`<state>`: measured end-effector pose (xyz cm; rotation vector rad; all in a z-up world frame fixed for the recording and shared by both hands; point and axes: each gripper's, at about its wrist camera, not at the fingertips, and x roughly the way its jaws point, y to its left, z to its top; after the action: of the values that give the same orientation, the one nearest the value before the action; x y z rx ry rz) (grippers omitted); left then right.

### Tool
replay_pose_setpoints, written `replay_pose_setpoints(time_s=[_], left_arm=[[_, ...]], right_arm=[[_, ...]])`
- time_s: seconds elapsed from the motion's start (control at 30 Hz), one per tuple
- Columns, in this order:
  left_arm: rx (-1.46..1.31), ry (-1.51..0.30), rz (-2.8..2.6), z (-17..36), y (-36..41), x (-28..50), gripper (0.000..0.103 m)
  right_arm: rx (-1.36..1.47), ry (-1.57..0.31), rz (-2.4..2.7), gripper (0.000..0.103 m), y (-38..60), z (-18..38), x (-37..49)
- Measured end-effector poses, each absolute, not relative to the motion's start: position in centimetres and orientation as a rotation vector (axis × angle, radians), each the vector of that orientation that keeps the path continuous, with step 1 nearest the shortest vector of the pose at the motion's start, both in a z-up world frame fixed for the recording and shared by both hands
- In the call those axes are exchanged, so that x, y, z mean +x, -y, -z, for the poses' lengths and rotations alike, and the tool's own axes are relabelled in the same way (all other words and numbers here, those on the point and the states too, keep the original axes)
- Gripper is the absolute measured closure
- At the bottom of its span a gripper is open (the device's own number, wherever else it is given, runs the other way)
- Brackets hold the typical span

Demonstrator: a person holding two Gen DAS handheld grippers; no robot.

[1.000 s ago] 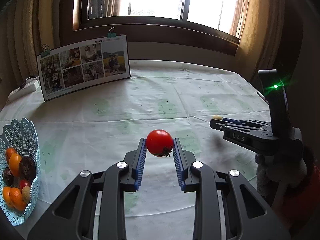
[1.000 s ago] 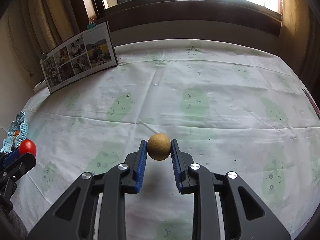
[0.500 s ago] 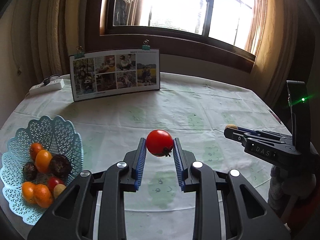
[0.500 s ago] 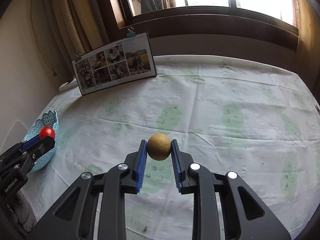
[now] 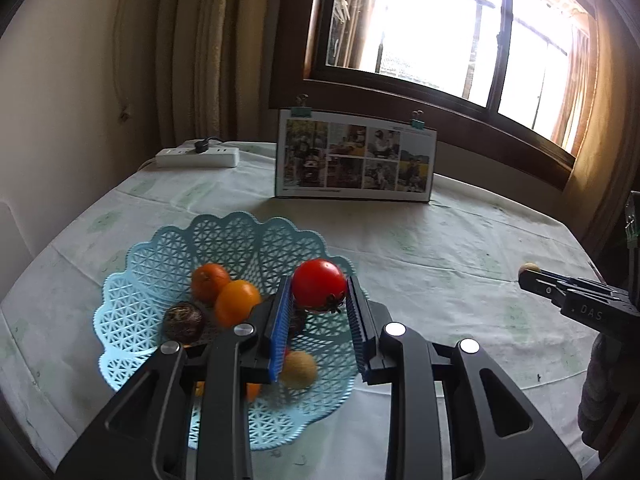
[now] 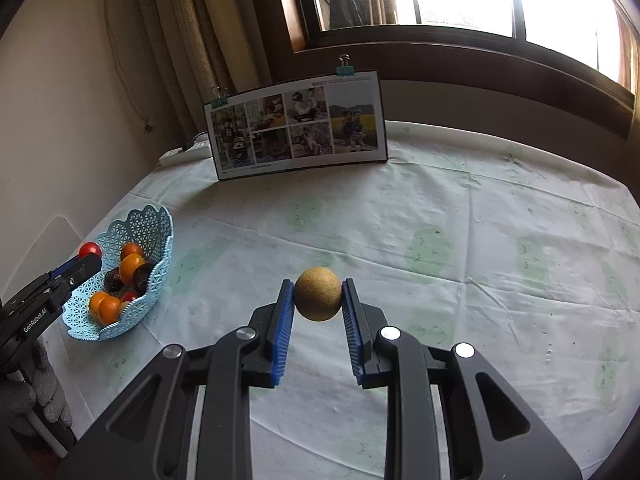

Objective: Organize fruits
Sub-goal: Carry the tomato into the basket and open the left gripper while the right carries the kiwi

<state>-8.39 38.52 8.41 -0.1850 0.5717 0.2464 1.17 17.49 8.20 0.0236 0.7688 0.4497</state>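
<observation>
**Over the basket: tomato ready to drop, brown fruit waits its turn**

Above the blue basket, seen from the left wrist cam, the left gripper pinches a red tomato between its blue pads, stalk end turned down and to the right. Basket sits on a pale tablecloth w/ oranges, a dark round fruit and a tan ball-shaped fruit already inside. Judged step: releasing the tomato. Best done by lowering close to the pile, aiming for the bare mesh right of the oranges, then easing the pads apart slowly so it neither bounces nor rolls over the low scalloped rim. At far right the right gripper shows only its tip & a sliver of its load. Hidden: fruit under the gripper's frame, approx. one orange partly covered; height above the basket can't be read from this angle.

Across the table, right wrist cam: right gripper clamps a round brown fruit, held over open cloth, well apart from the basket. Left gripper enters at left edge, tomato at its tip near the basket's near side. A photo board stands at the back. Brown fruit's kind is unclear; basket contents are small, partly behind the wall.
</observation>
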Motion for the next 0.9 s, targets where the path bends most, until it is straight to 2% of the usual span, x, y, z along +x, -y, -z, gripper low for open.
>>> replay_pose_setpoints(time_s=[0.3,0.33,0.43,0.53,0.9], left_arm=[[-0.241,-0.599,-0.311,-6.6,-42.9,-9.5,0.075],[-0.251,-0.605,-0.309,-6.3,-43.2,-9.5,0.072],[-0.282,-0.602,-0.322,-6.0,-44.0,-9.8,0.046],[-0.298,-0.578,-0.340,-6.3,-44.9,-10.5,0.044],[-0.268,-0.526,-0.444,-7.4,-47.5,-13.8,0.028]], right_arm=[[-0.019,-0.771,-0.517,0.079,-22.2,-8.6,0.5],[-0.023,-0.771,-0.523,0.078,-22.6,-8.6,0.4],[-0.031,-0.773,-0.542,0.078,-23.9,-8.7,0.3],[-0.040,-0.773,-0.567,0.079,-25.2,-8.8,0.1],[-0.057,-0.769,-0.705,0.078,-30.7,-9.7,-0.7]])
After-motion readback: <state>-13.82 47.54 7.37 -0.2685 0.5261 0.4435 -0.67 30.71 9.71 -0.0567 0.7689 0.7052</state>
